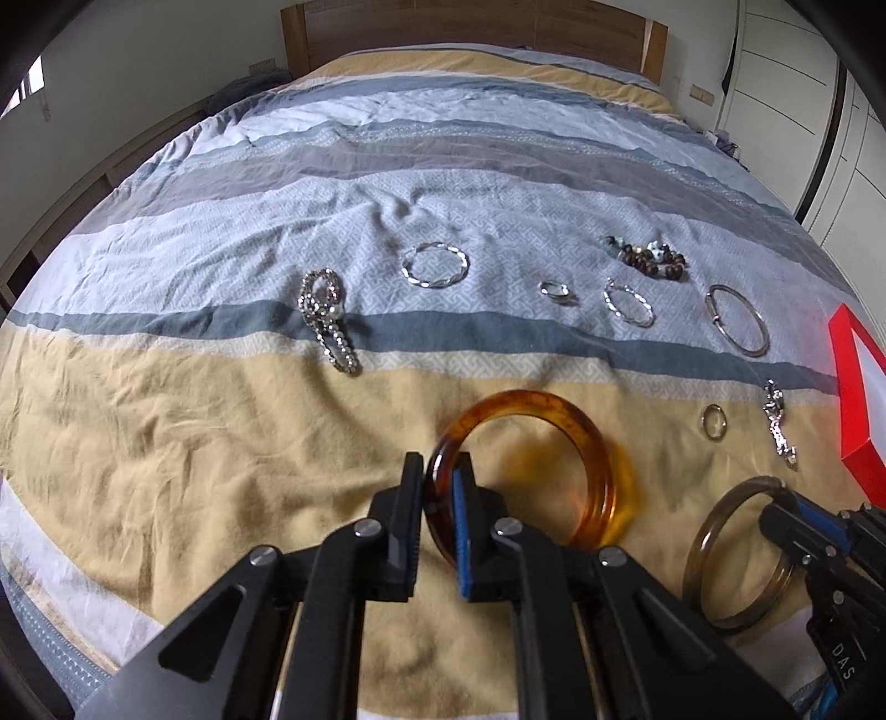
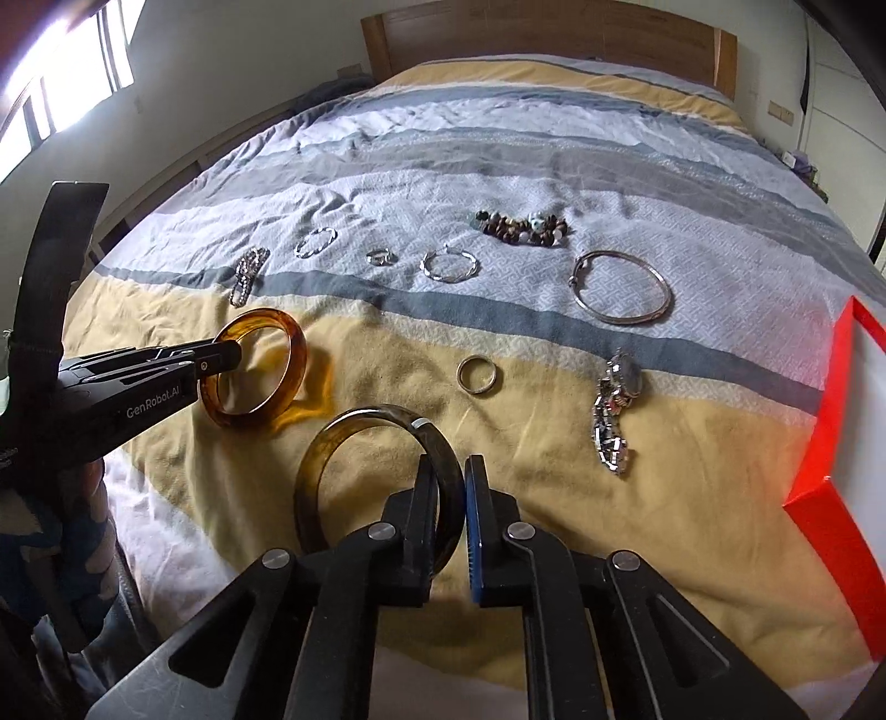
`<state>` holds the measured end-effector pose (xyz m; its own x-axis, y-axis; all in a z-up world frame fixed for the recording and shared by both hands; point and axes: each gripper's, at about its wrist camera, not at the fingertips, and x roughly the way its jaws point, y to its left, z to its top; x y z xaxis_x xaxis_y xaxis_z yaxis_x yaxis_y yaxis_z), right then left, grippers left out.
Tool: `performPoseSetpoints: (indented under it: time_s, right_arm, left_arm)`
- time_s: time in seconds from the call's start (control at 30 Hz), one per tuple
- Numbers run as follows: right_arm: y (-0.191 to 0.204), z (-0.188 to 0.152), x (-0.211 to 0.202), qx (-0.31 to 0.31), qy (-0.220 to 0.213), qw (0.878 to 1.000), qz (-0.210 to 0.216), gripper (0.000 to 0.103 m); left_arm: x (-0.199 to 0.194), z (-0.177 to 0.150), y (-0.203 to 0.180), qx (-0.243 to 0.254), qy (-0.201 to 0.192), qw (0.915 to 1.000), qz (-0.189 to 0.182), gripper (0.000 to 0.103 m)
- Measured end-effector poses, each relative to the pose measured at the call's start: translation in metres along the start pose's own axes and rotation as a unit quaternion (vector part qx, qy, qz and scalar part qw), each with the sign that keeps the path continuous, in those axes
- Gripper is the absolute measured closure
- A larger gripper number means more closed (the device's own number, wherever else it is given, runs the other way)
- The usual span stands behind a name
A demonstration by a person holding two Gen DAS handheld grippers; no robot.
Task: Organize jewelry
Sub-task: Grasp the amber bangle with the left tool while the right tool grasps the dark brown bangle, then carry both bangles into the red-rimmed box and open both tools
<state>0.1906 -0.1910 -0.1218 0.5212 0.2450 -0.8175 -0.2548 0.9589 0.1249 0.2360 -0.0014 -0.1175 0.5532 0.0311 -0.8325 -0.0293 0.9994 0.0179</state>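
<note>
Now left tongs (image 1: 439,471) pinch the tilted amber bangle (image 1: 531,471); right tongs (image 2: 449,471) pinch the upright dark bangle (image 2: 382,487).

Striped bedspread (image 1: 387,183), wooden headboard (image 1: 470,27), bright window (image 2: 66,72)

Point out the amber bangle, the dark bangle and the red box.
amber bangle (image 1: 587,443), left wrist view, right side of band.
dark bangle (image 2: 354,426), right wrist view, top of band.
red box (image 2: 830,399), right wrist view, left wall.
</note>
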Motion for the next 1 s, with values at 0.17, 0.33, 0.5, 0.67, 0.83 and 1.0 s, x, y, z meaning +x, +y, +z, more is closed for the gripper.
performPoseSetpoints:
  time_s: [0.17,0.33,0.5,0.67,0.83,1.0]
  right_arm:
    - [-0.004,-0.005,-0.047,0.011,-0.031,0.999,-0.014,0.094]
    - [-0.002,-0.007,-0.096,0.015,-0.068,0.997,-0.026,0.094]
    - [0.004,-0.007,-0.148,0.011,-0.112,0.993,-0.039,0.094]
    - [0.004,-0.005,-0.200,0.013,-0.157,0.986,-0.058,0.094]
    - [-0.004,-0.002,-0.242,0.024,-0.192,0.978,-0.079,0.094]
    - [-0.023,0.000,-0.270,0.039,-0.212,0.971,-0.102,0.093]
  left_arm:
    - [-0.044,0.002,-0.002,0.009,-0.032,0.9994,0.004,0.094]
    - [-0.098,0.004,-0.007,0.020,-0.074,0.9970,0.008,0.094]
    - [-0.156,0.007,-0.015,0.030,-0.121,0.9922,0.001,0.094]
    - [-0.208,0.013,-0.022,0.041,-0.163,0.9857,-0.019,0.094]
    - [-0.247,0.024,-0.030,0.053,-0.194,0.9788,-0.036,0.094]
    - [-0.274,0.042,-0.043,0.060,-0.217,0.9728,-0.053,0.094]
